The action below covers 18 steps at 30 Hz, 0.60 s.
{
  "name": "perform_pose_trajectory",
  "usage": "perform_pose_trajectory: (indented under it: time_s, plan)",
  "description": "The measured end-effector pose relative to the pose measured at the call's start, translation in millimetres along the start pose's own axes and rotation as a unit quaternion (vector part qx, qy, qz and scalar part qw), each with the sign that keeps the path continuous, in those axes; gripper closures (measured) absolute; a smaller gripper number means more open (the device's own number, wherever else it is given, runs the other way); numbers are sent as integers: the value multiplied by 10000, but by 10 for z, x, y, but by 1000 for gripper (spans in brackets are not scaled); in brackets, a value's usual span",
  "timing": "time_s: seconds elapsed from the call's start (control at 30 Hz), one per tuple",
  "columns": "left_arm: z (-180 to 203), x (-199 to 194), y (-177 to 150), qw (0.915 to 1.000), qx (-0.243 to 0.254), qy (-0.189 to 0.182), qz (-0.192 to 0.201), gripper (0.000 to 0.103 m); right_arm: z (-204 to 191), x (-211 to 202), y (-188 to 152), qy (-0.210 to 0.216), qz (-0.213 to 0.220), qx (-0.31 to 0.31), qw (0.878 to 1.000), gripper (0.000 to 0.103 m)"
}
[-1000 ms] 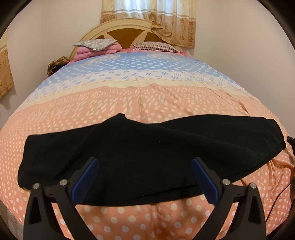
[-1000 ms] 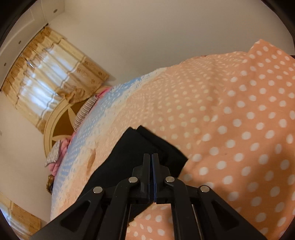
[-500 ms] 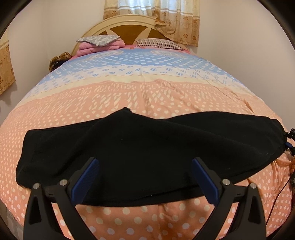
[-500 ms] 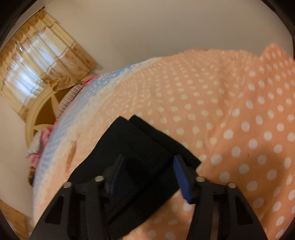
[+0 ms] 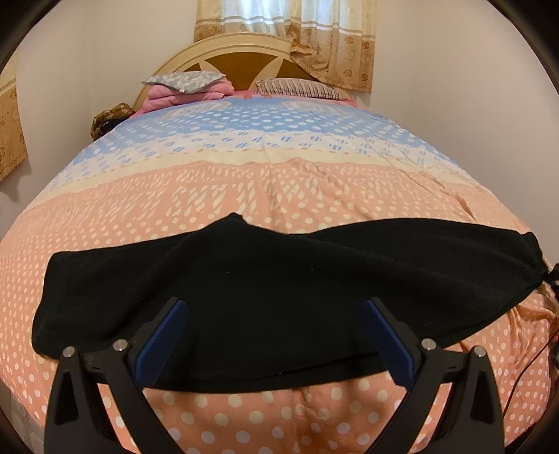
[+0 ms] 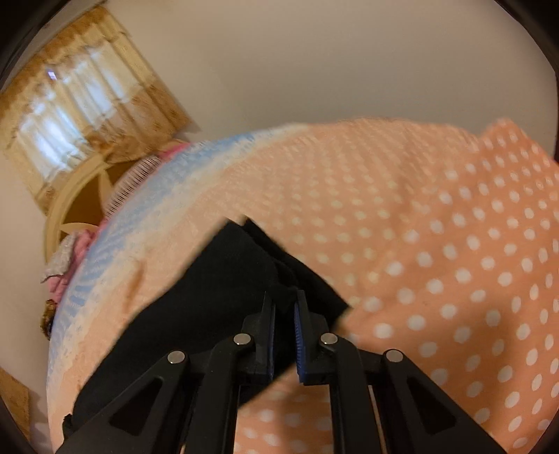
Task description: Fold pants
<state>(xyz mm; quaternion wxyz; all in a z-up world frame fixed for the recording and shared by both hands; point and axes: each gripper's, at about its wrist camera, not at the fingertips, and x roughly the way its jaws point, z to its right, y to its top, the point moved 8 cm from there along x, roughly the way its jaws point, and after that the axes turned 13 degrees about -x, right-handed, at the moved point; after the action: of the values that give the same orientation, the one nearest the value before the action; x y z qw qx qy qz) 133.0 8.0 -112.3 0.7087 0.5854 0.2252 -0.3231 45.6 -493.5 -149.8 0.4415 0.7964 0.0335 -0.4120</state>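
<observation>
The black pants lie folded lengthwise across the near part of the bed, running left to right. My left gripper is open and empty, its blue pads hovering over the pants' near edge. In the right wrist view the pants end under my right gripper. Its jaws are nearly together, with black cloth pinched between the blue pads at that end of the pants.
The bed is covered by a peach polka-dot and blue quilt. Pillows and folded pink bedding lie by the headboard. Curtains hang behind. A wall stands close on the right.
My right gripper opened half a second ago and has now closed onto the end of the pants. The left gripper has stayed open and has tilted down slightly, so the bed sits higher in its view.
</observation>
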Motion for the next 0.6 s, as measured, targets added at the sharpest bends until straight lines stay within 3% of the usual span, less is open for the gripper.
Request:
perform_pose_trajectory:
  time_s: [0.1, 0.27, 0.47, 0.6]
  plan:
    - [17, -37, 19, 10000, 75, -5, 63, 1, 87, 130, -123, 85, -206, 212, 9995, 94]
    - [28, 15, 4, 10000, 52, -33, -13, 1, -357, -92, 82, 309, 259, -520, 9978, 94]
    - [-5, 6, 10, 10000, -11, 3, 3, 1, -836, -161, 431, 783, 481, -937, 9913, 94]
    - [-43, -1, 36, 9999, -136, -53, 18, 1, -934, -391, 599, 866, 732, -1011, 9884, 94]
